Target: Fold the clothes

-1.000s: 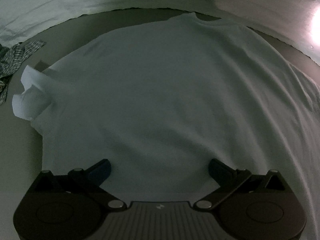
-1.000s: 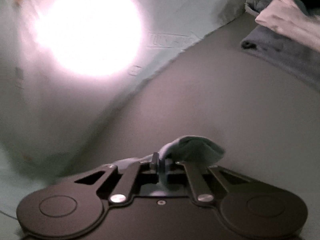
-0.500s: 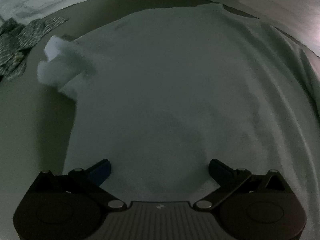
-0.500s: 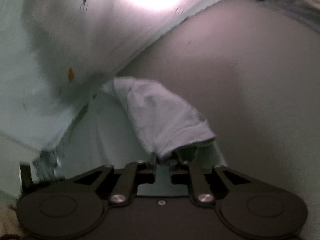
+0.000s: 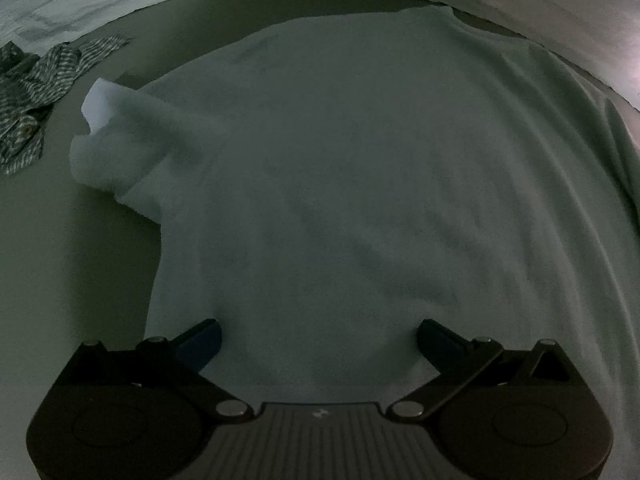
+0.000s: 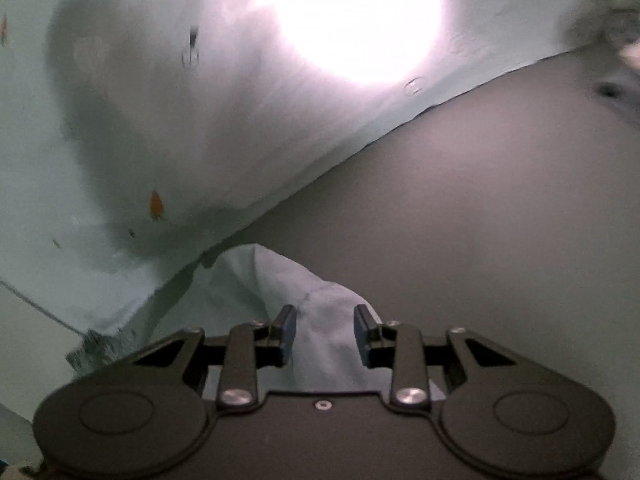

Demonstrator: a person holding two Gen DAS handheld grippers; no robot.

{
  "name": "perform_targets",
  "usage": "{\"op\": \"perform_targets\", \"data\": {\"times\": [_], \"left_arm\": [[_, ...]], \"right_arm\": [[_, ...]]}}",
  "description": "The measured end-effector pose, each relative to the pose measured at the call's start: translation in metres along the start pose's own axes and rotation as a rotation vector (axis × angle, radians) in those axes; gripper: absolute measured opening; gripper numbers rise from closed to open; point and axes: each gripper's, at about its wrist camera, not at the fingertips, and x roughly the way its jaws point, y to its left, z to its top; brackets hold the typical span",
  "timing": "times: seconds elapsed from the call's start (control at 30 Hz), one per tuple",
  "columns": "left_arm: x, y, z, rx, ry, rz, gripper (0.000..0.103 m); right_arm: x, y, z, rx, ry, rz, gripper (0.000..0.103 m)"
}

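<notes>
The left gripper's (image 5: 318,336) fingers (image 5: 200,342) stood spread wide, grasping nothing, above the hem of the white T-shirt (image 5: 360,184) lying flat on the tabletop (image 5: 72,272). A patterned garment (image 5: 36,88) lay at ten o'clock. The right gripper's (image 6: 325,334) fingers (image 6: 287,330) had just been opening, with a sleeve (image 6: 320,320) loose between them.

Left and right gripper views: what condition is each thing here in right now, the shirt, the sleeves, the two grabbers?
White T-shirt: spread flat on the grey surface.
Left sleeve: curled up, not folded in.
Right sleeve: bunched between the right gripper's pads, unpinched.
Left gripper: wide open above the shirt.
Right gripper: jaws just opened, open.
Patterned garment: crumpled, off to the side.
</notes>
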Motion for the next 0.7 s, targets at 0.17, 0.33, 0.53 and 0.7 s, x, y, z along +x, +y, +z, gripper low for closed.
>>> {"op": "perform_targets", "data": {"times": [0.17,0.33,0.53,0.7], "left_arm": [[0.003,0.000,-0.001,-0.019,-0.028,0.007,0.103],[0.006,0.002,-0.003,-0.048,-0.049,0.018,0.103],[0.009,0.004,-0.004,-0.076,-0.057,0.030,0.103],[0.006,-0.003,-0.004,-0.073,-0.069,0.032,0.103]], "right_arm": [[0.095,0.019,0.028,-0.075,0.052,-0.073,0.031],[0.142,0.038,0.022,-0.051,0.093,-0.031,0.028],[0.143,0.080,-0.018,-0.159,0.159,0.073,0.028],[0.130,0.078,-0.018,-0.136,0.099,0.084,0.028]]}}
